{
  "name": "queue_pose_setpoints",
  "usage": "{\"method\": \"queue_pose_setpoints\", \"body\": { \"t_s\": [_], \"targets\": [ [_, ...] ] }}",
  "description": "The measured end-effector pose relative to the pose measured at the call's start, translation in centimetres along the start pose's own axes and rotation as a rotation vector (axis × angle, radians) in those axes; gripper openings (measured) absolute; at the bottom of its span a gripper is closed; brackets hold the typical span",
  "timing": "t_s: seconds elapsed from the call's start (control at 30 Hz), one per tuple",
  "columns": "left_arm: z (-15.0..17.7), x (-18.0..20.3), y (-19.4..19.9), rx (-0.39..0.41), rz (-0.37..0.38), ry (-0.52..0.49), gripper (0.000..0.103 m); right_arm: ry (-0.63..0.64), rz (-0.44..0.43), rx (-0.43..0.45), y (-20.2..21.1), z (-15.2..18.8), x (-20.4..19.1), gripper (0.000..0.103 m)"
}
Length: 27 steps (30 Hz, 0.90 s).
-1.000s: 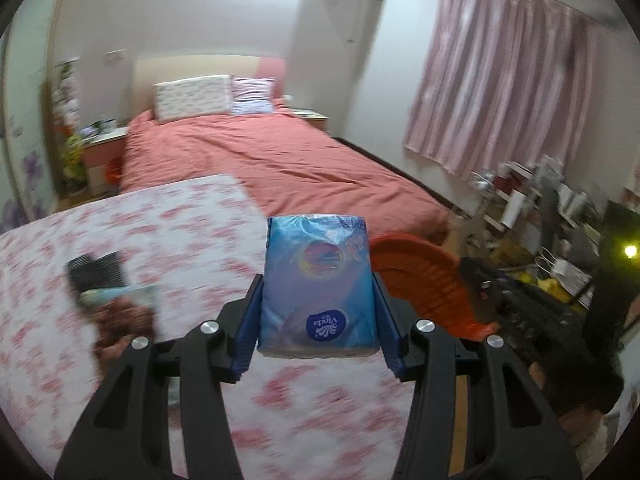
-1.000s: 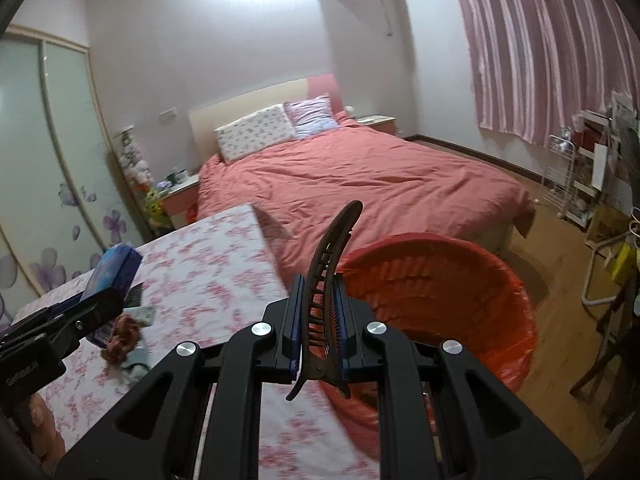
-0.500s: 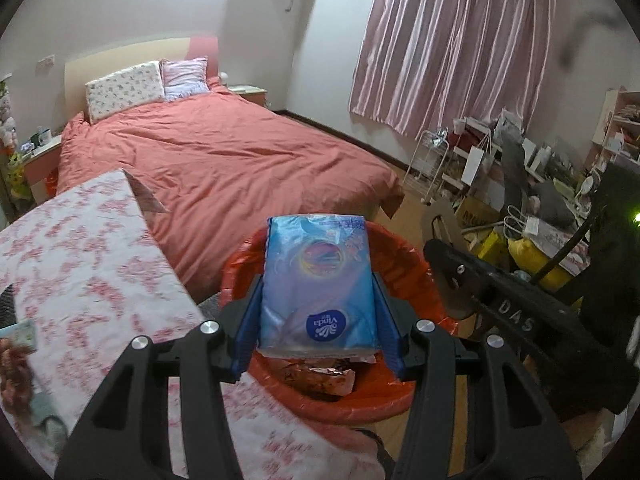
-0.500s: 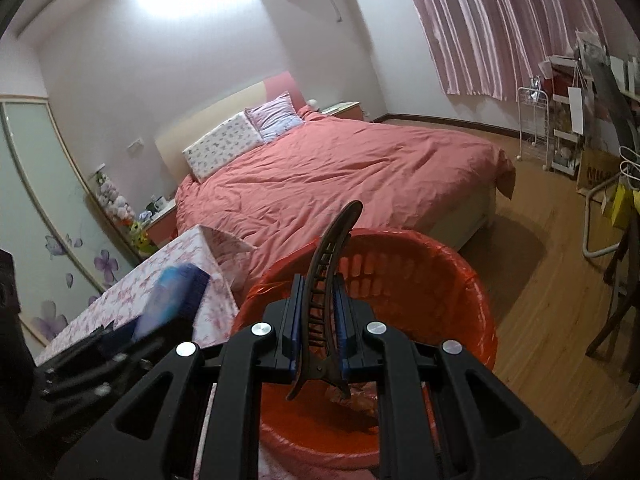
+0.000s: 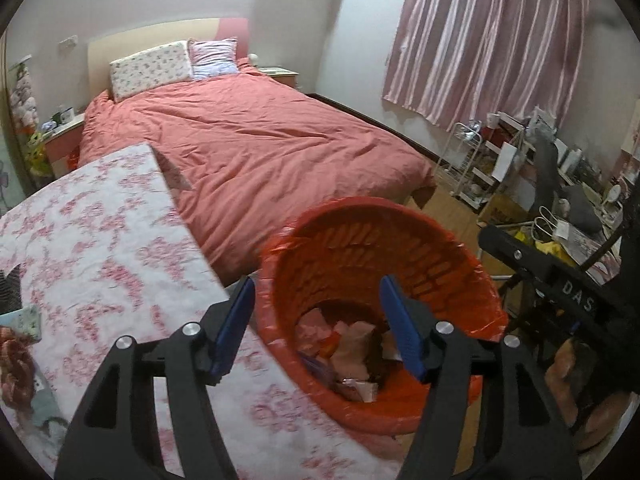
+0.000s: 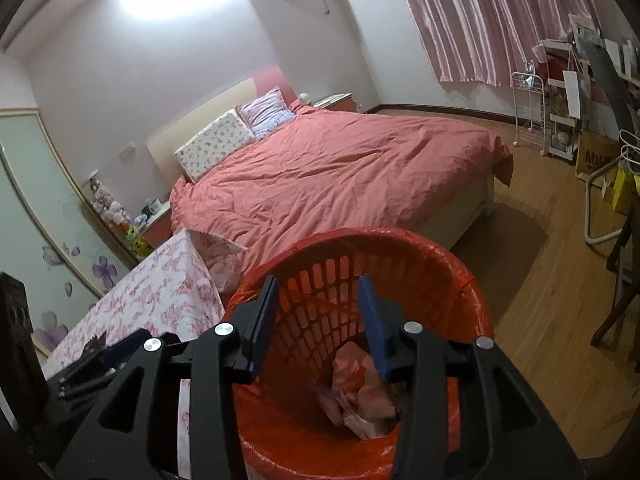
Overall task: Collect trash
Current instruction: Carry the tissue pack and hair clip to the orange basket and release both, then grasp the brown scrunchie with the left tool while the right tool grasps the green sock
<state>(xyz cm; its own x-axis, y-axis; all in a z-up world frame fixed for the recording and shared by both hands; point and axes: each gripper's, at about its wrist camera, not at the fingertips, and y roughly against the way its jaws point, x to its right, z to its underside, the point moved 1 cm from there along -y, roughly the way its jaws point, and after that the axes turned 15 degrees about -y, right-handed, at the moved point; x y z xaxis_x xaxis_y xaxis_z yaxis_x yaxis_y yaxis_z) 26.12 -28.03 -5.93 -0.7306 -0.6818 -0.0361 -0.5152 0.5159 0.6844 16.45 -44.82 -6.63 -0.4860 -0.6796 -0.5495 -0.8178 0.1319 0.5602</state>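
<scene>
Left tool [image 5: 318,322]: released. Its jaws have just been opening; the blue pads [image 5: 234,326] stand well apart with nothing between them. The tool hangs over the near rim of the orange bin [image 5: 472,264], angled downward into the opening.

Right tool [image 6: 318,322]: released. Its jaws have just been opening; nothing sits between its blue pads [image 6: 264,320]. It is also positioned over the bin, angled downward into it. In the left wrist view its black body appears at the right edge, just beyond the bin.

Orange bin: a perforated plastic basket lined with an orange bag whose edge folds over the rim. It stands on the wooden floor [image 6: 540,300], just beside the corner of the surface [image 5: 100,256] and near the foot of the bed [image 5: 260,148].

Trash [image 5: 352,352]: crumpled wrappers and paper lie at the bottom of the bin, directly below both tools. Individual items cannot be told apart.

Surface: covered with a white cloth printed with a pink floral pattern. At its left edge lie a dark comb-like object [image 5: 10,290] and a brown item [image 5: 16,364], both partly cut off by the frame.

Surroundings: the bed carries a salmon-pink duvet and two pillows [image 5: 172,66]. Pink curtains [image 5: 488,36] hang on the right wall above cluttered shelving [image 5: 492,160].
</scene>
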Motion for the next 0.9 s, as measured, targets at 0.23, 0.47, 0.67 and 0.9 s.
{"method": "queue_pose_setpoints", "body": {
  "t_s": [0.23, 0.47, 0.67, 0.9],
  "targets": [
    [2.4, -2.2, 3.6, 0.005, -0.103, -0.033, 0.067, 0.055, 0.009, -0.006, 0.8, 0.9, -2.0, 0.053],
    [6.1, -6.6, 7.5, -0.008, -0.211, 0.022, 0.070, 0.133, -0.003, -0.032, 1.4, 3.1, -4.9, 0.056],
    [10.3, -12.0, 10.8, -0.036, -0.335, 0.100, 0.070, 0.211, -0.024, -0.076, 1.4, 5.5, -7.7, 0.056],
    [14.5, -18.2, 12.9, -0.081, -0.413, 0.242, 0.070, 0.291, -0.041, -0.138, 0.9, 8.8, -10.7, 0.056]
  ]
}}
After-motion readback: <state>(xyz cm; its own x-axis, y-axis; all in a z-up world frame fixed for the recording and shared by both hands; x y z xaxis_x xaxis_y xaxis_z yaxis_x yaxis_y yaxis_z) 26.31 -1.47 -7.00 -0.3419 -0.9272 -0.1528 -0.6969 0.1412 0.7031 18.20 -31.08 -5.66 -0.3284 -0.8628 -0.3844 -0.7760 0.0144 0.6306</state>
